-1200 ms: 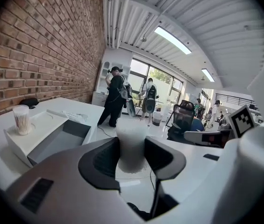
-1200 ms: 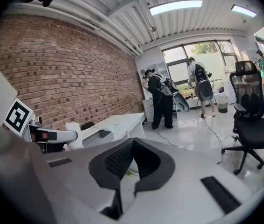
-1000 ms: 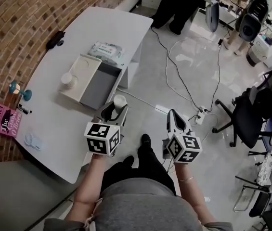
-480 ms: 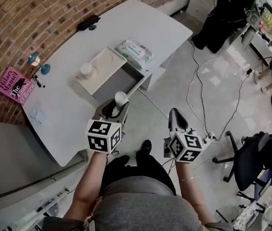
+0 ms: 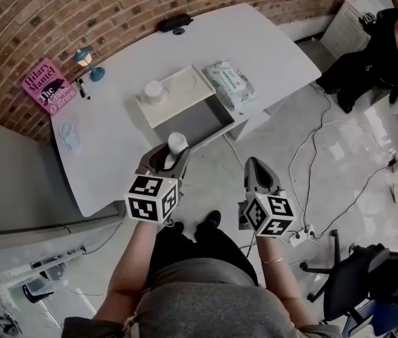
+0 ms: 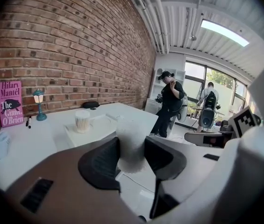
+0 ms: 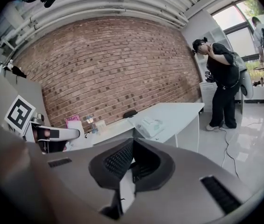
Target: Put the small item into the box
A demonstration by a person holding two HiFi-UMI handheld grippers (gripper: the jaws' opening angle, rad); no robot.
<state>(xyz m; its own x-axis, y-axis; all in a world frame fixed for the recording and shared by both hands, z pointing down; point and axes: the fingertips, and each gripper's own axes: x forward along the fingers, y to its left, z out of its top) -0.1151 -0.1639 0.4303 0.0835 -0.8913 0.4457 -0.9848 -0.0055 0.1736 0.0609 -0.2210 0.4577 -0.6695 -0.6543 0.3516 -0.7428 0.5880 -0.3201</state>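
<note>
In the head view, the left gripper (image 5: 170,153) held a small white tub (image 5: 177,142) between its fingers, short of the bench (image 5: 255,41) and just before the open box (image 5: 202,122); the right gripper (image 5: 255,166) hung beside it over the floor, fingers together and empty. A second tub (image 5: 153,90) stood on the box's lid (image 5: 184,89), with a wipes pack (image 5: 230,84) beside it. In the left gripper view, both fingers (image 6: 99,164) pressed the tub (image 6: 131,143); beyond, a pink book (image 6: 9,103) read "Hilary Mantel, The Giant, O'Brien", next to a small lamp (image 6: 39,104). In the right gripper view, the fingers (image 7: 117,160) met with nothing between them.
</note>
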